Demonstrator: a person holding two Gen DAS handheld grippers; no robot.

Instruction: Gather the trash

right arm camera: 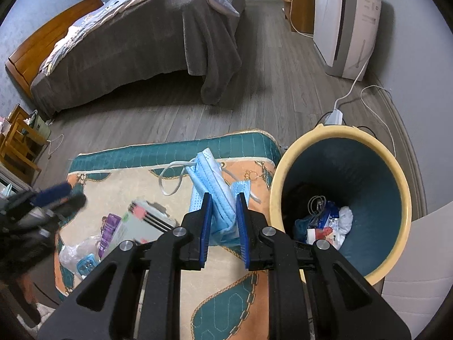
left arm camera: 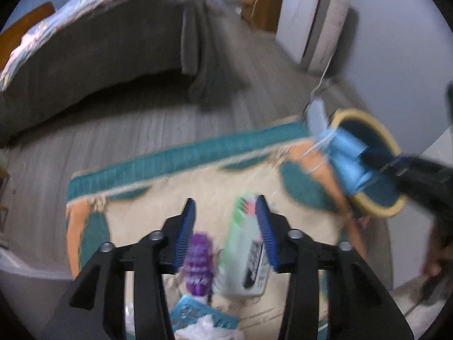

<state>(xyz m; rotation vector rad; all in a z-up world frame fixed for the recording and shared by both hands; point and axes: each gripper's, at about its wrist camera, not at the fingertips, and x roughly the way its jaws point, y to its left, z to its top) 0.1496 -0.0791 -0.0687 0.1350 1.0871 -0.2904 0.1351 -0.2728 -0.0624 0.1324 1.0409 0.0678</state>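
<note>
My right gripper (right arm camera: 224, 198) is shut on a bunch of light blue face masks (right arm camera: 209, 170), held above the rug beside the yellow-rimmed bin (right arm camera: 339, 130). The bin holds several bits of trash. In the left wrist view the masks (left arm camera: 345, 158) hang at the bin's rim (left arm camera: 365, 116). My left gripper (left arm camera: 225, 209) is open above the rug (right arm camera: 127, 175) with nothing pinched. Below it lie a purple packet (left arm camera: 198, 260), a green and white box (left arm camera: 243, 255), a small blue packet (left arm camera: 195, 311) and clear plastic (left arm camera: 203, 325). The left wrist view is blurred.
A bed with a grey cover (right arm camera: 141, 51) stands behind the rug. A white air purifier (right arm camera: 345, 22) is at the back right. A power strip with white cables (right arm camera: 334, 116) lies behind the bin. Wooden shelving (right arm camera: 19, 141) is at the left edge.
</note>
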